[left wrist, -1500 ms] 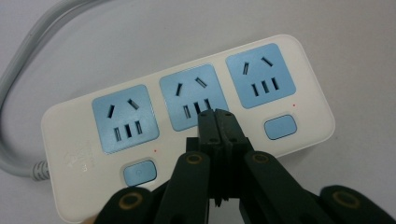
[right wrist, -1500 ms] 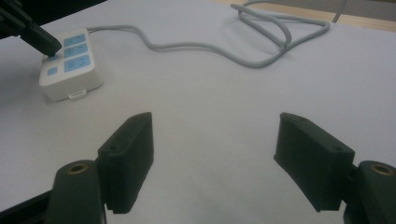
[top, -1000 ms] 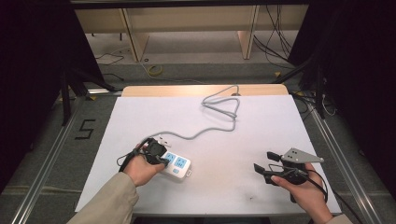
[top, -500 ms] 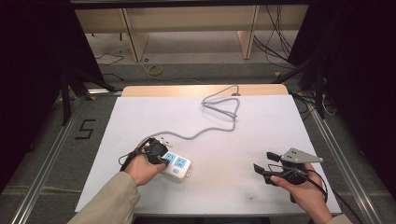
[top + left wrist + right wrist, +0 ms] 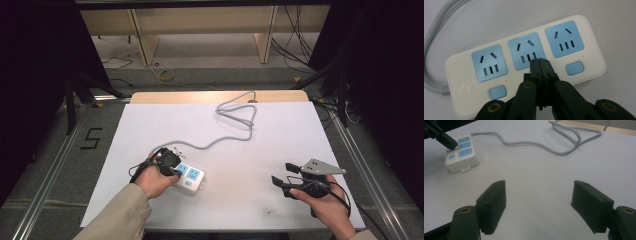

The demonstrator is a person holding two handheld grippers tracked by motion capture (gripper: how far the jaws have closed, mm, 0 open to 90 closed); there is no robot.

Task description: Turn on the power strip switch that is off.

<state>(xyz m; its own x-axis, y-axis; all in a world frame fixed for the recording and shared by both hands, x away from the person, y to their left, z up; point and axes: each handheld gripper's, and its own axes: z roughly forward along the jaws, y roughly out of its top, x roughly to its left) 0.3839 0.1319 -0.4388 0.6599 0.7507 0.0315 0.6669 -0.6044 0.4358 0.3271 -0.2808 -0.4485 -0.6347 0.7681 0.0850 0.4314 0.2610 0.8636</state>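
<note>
The left gripper [image 5: 539, 61], jaws fully closed and holding nothing, is pressing its tip on the middle switch of the power strip [image 5: 524, 63], which is lying near the front left of the table [image 5: 300, 130]. The tip could be slipping off the small button, or pushing the light strip sideways. The right gripper [image 5: 539, 205] is waiting open and empty, with much free room around it.

Power strip [image 5: 189, 176] at table's [image 5: 300, 130] left front, cable [image 5: 235, 120] trailing behind, toward the far edge.
</note>
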